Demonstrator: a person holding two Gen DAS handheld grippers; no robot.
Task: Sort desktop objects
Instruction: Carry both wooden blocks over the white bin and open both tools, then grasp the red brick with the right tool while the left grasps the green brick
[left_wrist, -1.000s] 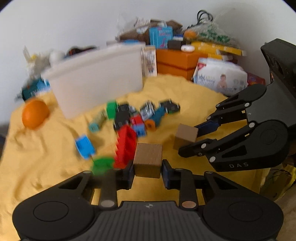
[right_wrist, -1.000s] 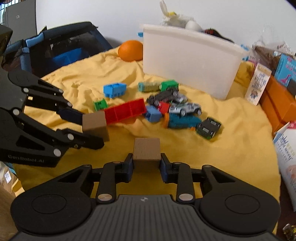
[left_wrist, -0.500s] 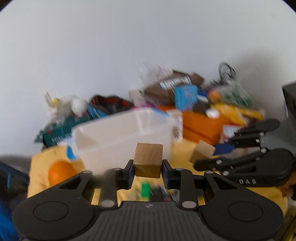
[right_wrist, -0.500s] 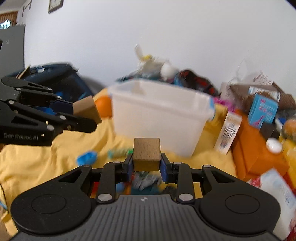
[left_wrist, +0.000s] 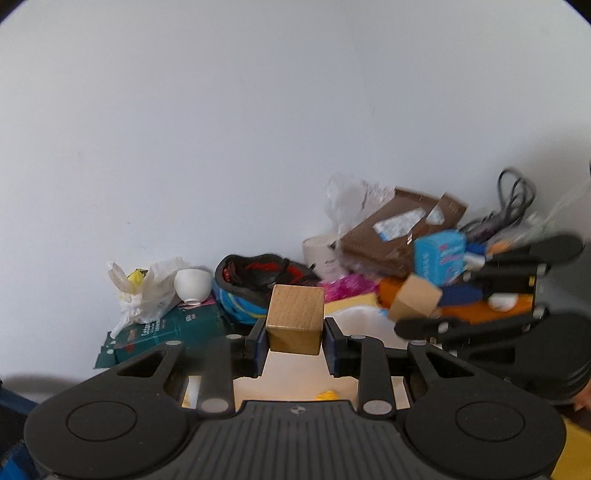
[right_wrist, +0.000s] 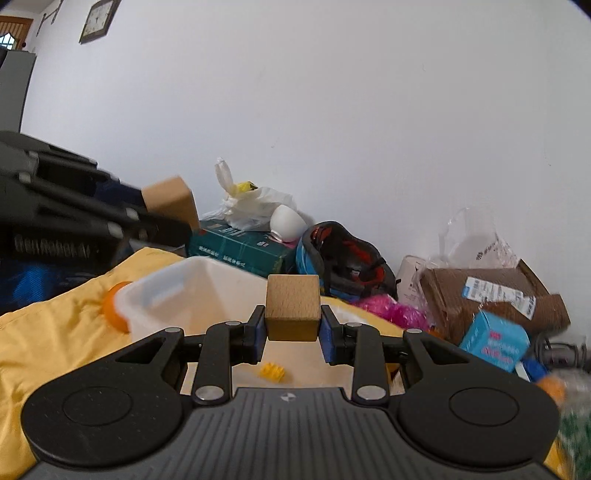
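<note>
Wooden cubes fill both tools: the left tool (left_wrist: 295, 341) clamps one cube (left_wrist: 294, 319), the right tool (right_wrist: 293, 332) clamps another (right_wrist: 293, 307). Both hang above the white bin (right_wrist: 192, 291) on the yellow cloth (right_wrist: 48, 332), so the step in hand looks like carrying the cubes to the bin. Next, each tool should be lowered over the opening before the pads spread. A small yellow brick (right_wrist: 272, 371) lies on the bin floor. The tool bodies hide most of the bin; the worktop's other toys are out of view, and the clutter at the far right is blurred.
</note>
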